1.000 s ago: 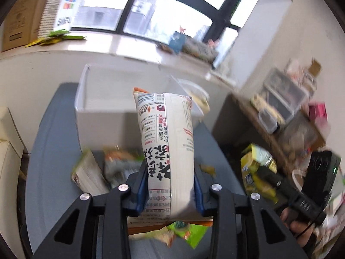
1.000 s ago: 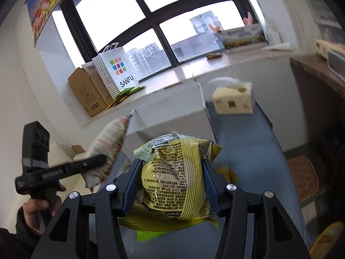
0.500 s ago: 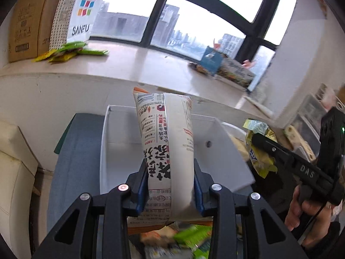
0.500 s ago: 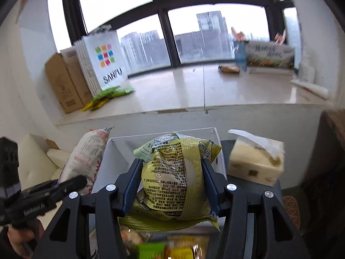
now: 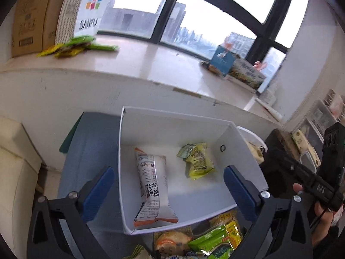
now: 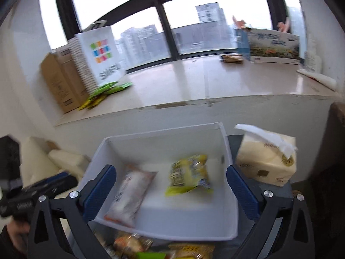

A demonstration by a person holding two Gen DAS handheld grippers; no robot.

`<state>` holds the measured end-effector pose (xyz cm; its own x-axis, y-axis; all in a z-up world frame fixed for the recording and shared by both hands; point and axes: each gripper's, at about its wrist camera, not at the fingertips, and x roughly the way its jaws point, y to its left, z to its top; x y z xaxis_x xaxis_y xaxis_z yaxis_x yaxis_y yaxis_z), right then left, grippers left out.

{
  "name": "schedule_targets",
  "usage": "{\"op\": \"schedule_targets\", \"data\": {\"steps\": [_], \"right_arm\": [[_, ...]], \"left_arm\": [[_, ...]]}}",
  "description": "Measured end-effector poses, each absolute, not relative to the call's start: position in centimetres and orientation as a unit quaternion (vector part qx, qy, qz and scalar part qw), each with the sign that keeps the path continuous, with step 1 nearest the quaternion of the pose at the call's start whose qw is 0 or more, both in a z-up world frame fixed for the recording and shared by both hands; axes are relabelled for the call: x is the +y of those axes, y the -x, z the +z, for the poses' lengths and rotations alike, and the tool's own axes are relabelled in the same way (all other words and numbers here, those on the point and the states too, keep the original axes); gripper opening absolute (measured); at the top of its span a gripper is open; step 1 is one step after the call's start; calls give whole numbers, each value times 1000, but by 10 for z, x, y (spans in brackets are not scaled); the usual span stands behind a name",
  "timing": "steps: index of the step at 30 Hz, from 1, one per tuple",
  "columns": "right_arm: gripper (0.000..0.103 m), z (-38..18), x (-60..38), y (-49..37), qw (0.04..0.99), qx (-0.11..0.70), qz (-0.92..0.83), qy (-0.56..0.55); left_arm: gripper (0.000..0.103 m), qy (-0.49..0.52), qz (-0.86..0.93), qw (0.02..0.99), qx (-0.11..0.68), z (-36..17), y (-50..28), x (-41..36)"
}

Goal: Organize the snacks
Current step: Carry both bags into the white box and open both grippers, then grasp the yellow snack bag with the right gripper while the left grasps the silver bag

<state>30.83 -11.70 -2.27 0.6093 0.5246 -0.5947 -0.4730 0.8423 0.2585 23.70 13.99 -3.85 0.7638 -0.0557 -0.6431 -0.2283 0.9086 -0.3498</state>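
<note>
A white box (image 5: 172, 118) (image 6: 163, 133) stands on the blue table. A white snack pack with orange ends (image 5: 153, 185) (image 6: 127, 194) lies on its left side. A yellow-green snack bag (image 5: 197, 160) (image 6: 188, 178) lies on its right side. My left gripper (image 5: 168, 185) is open and empty above the box's near edge. My right gripper (image 6: 171, 185) is open and empty above the same box. Several loose snack packs (image 5: 202, 239) (image 6: 155, 248) lie on the table in front of the box.
A tissue pack (image 6: 266, 161) stands right of the box. The blue table (image 5: 90, 151) has bare room left of the box. A windowsill behind holds a SANFU bag (image 5: 86, 10), cardboard boxes (image 6: 58, 82) and green packets (image 5: 77, 46). Cluttered shelves (image 5: 319, 125) stand right.
Both grippers opened and let go of their packs. The white pack and the yellow-green bag now lie in the box. Both grippers stand over the box.
</note>
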Motion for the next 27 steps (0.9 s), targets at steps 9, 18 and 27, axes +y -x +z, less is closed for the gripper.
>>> {"op": "schedule_targets", "data": {"steps": [9,18,27], "right_arm": [[103,11,-136,-221,917,239,319,-21],[103,17,-174,-107,925,172,339,-11],[103,-37,-238,-50,946,213,242,-27]], "left_arm": [[103,95,24,972,214,9,-157,100],[103,96,-67,967,225,28,-74,52],[103,96,-68,957,265,-10,-27,37]]}}
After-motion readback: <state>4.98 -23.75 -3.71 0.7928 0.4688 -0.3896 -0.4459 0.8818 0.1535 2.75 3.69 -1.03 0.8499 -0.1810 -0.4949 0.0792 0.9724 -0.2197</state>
